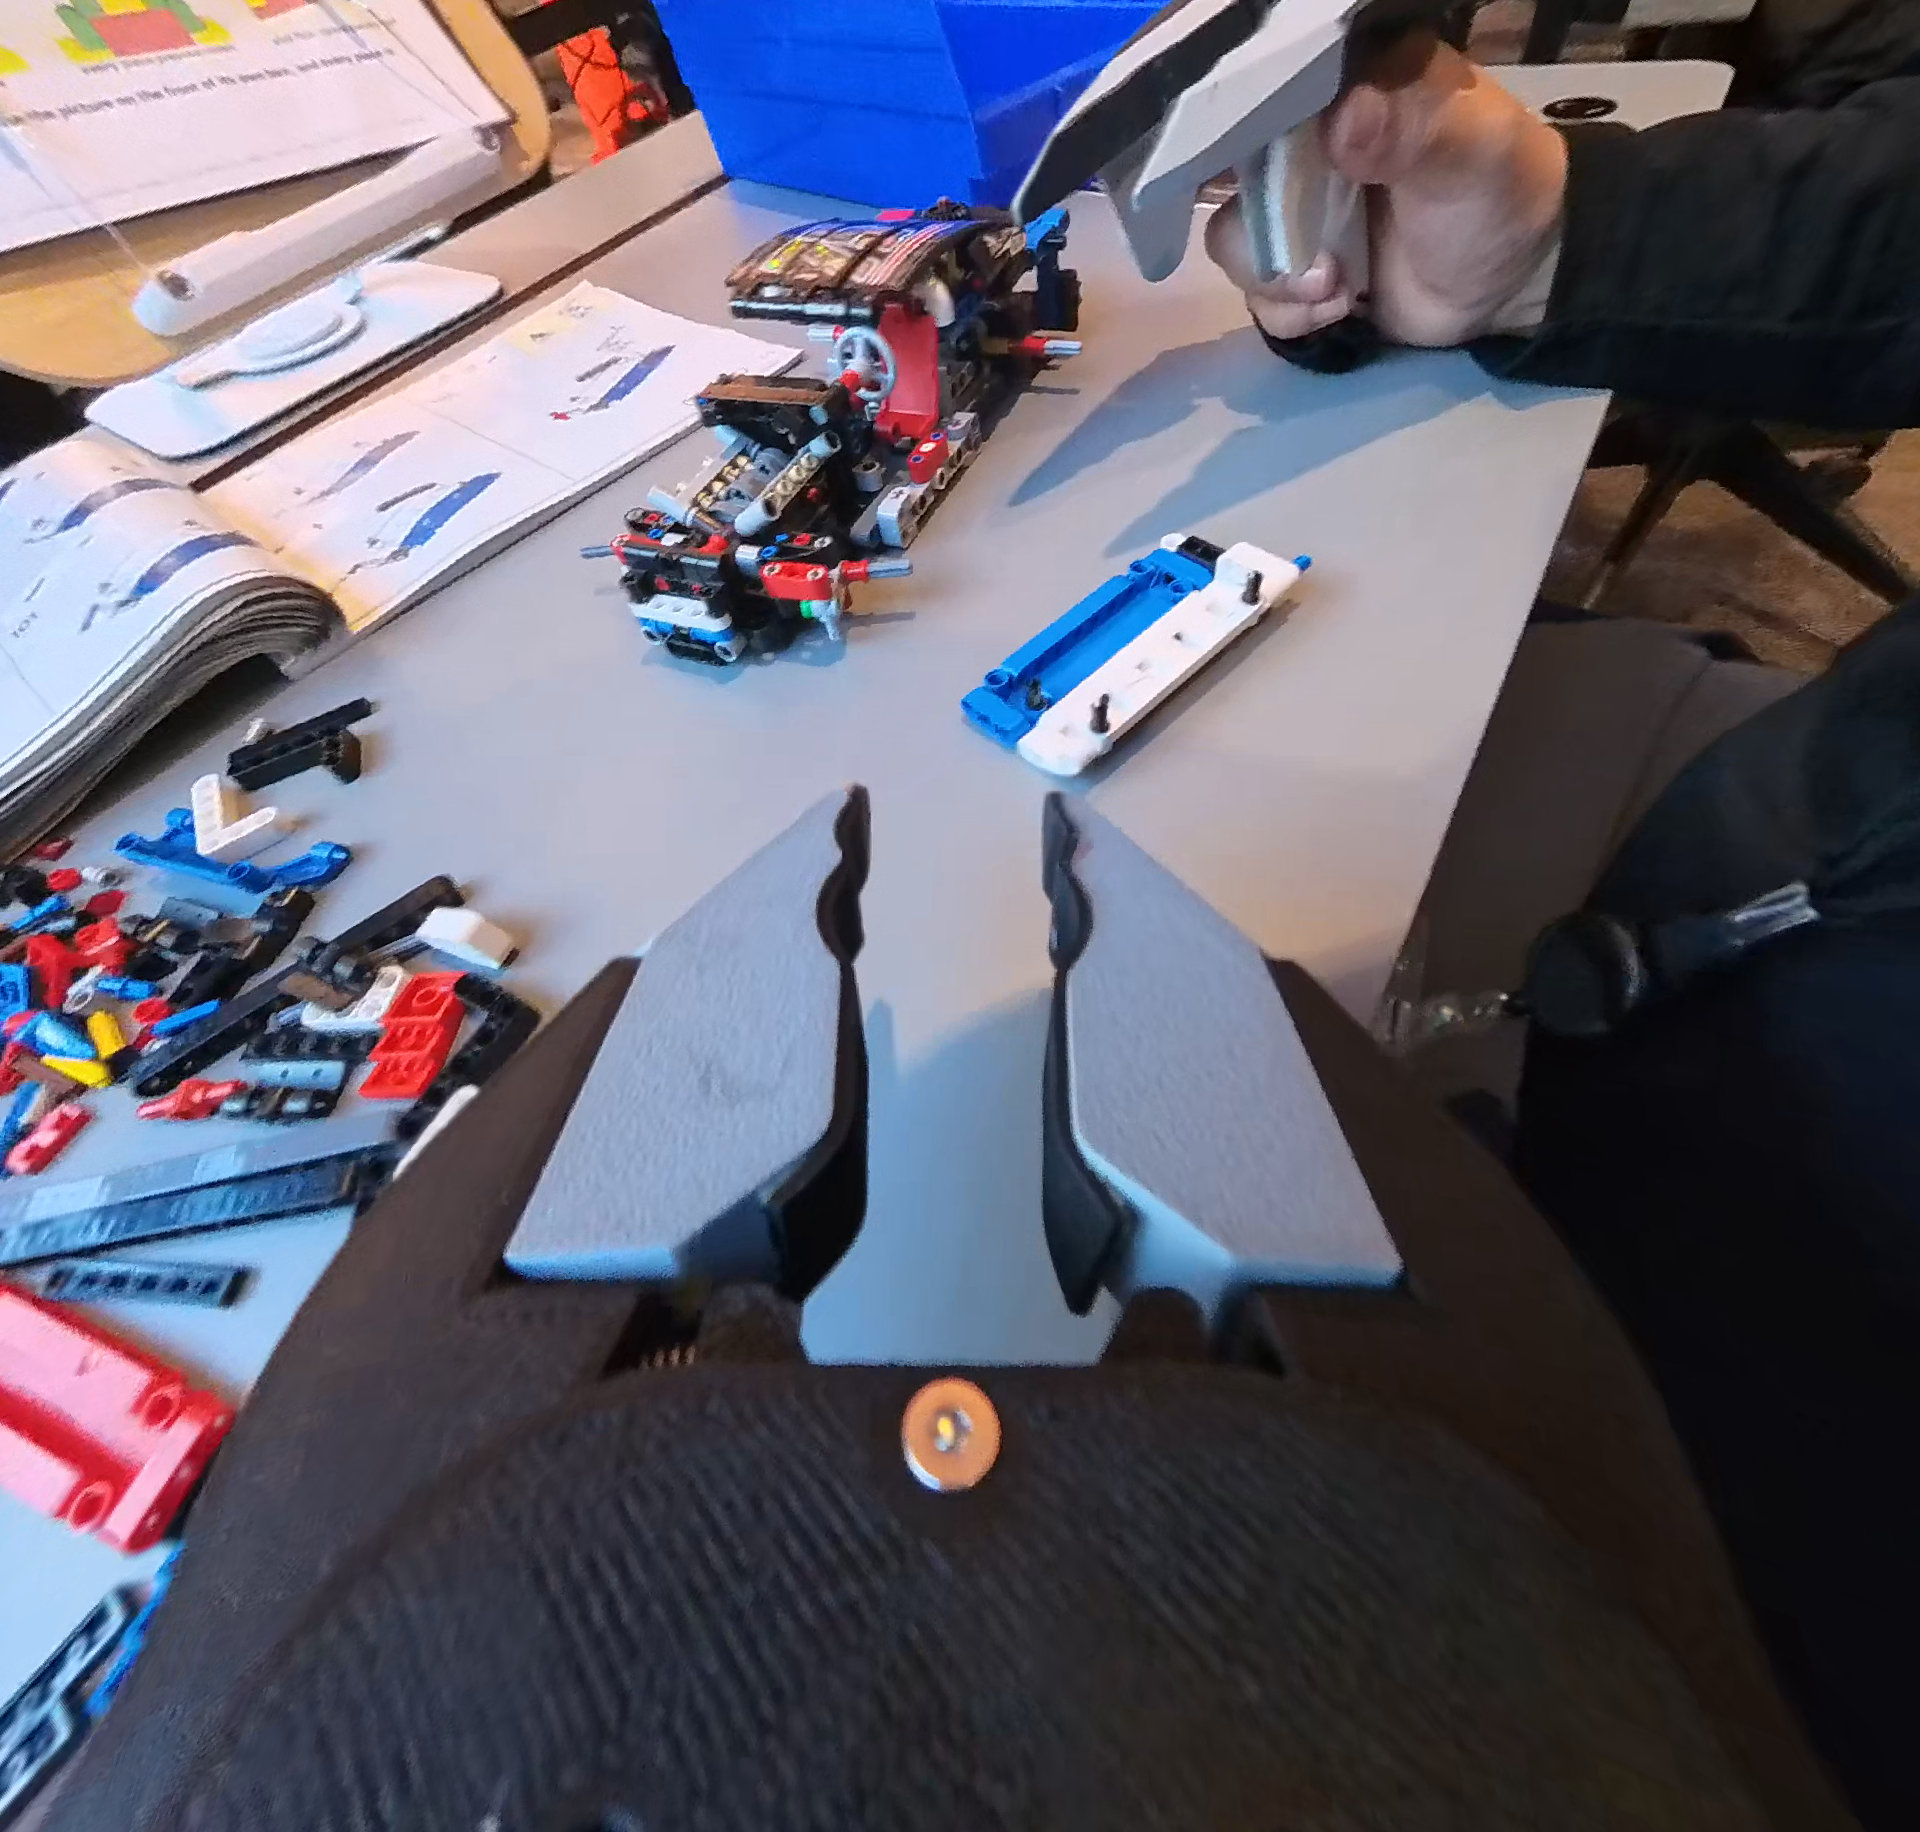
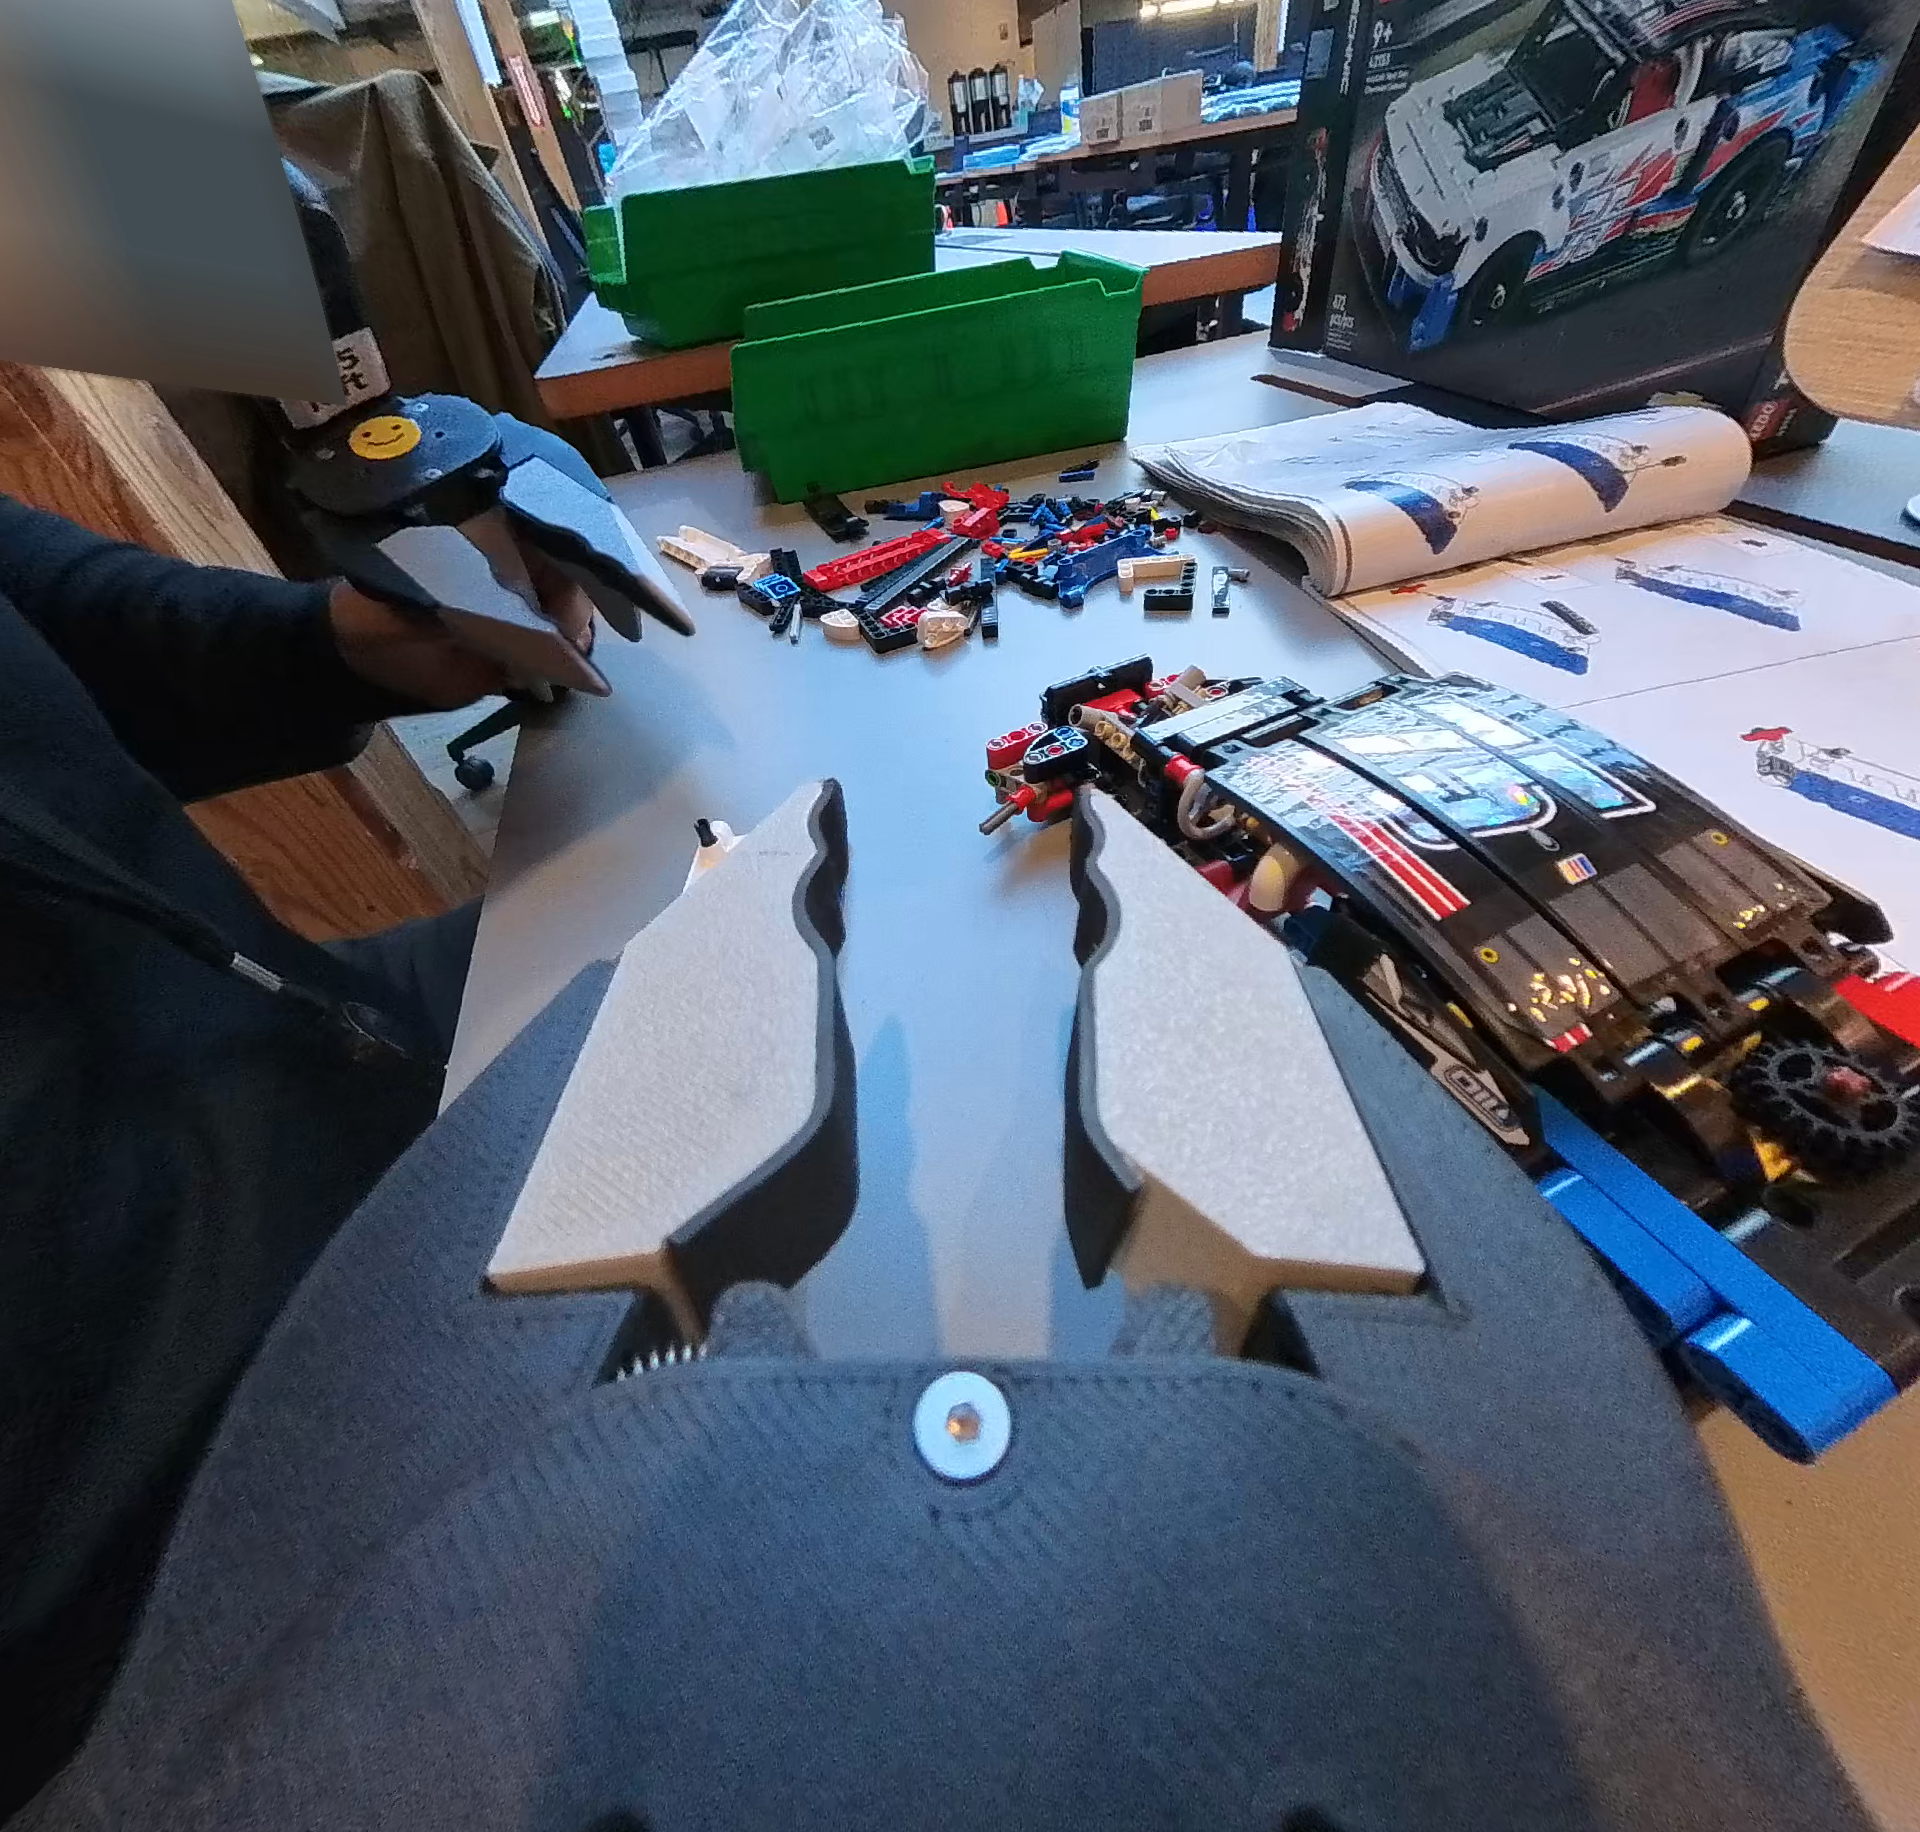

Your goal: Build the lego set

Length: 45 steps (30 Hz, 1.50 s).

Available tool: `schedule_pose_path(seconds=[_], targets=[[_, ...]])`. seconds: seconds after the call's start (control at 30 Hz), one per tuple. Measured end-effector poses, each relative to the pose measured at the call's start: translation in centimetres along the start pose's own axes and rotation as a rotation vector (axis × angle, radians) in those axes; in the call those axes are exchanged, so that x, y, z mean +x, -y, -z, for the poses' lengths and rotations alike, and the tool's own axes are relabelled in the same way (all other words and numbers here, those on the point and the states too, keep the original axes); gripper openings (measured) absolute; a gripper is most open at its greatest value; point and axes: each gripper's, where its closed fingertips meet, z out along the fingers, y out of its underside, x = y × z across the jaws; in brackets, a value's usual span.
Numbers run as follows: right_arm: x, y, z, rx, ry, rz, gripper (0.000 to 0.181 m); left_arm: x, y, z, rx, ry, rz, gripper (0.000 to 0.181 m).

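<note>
Both tongs gape wide and hold nothing: the left gripper hovers over bare grey table, the right gripper likewise. The half-built lego car lies beyond; a blue-and-white panel sits apart, loose bricks leftward. The right gripper's finger seems to touch the car.

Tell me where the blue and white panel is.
Left wrist view: the panel lies flat on the table, right of the car, beyond the open left gripper.
</note>
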Motion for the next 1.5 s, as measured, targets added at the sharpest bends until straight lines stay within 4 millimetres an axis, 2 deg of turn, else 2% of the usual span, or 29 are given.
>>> schedule_pose_path(seconds=[0.13,0.53,0.87,1.3,1.5], targets=[[0.0,0.0,0.0,0.000,0.000,-0.003,0.041,-0.9,-0.5,0.2,-0.022,0.018,0.011,0.030],[-0.2,-0.3,-0.2,-0.022,0.005,0.017,0.040,-1.0,-1.3,-1.4,-0.097,-0.004,-0.052,0.021],[-0.2,-0.3,-0.3,-0.023,0.010,0.006,0.040,-1.0,-1.6,-2.7,-0.144,-0.029,-0.090,0.021],[-0.3,-0.3,-0.6,-0.028,0.046,-0.033,0.039,-2.1,-1.2,-2.5,-0.110,0.018,-0.044,0.009],[-0.3,-0.3,-0.7,-0.027,0.065,-0.049,0.039,-2.7,-0.8,-2.1,-0.074,0.029,0.002,0.010]])
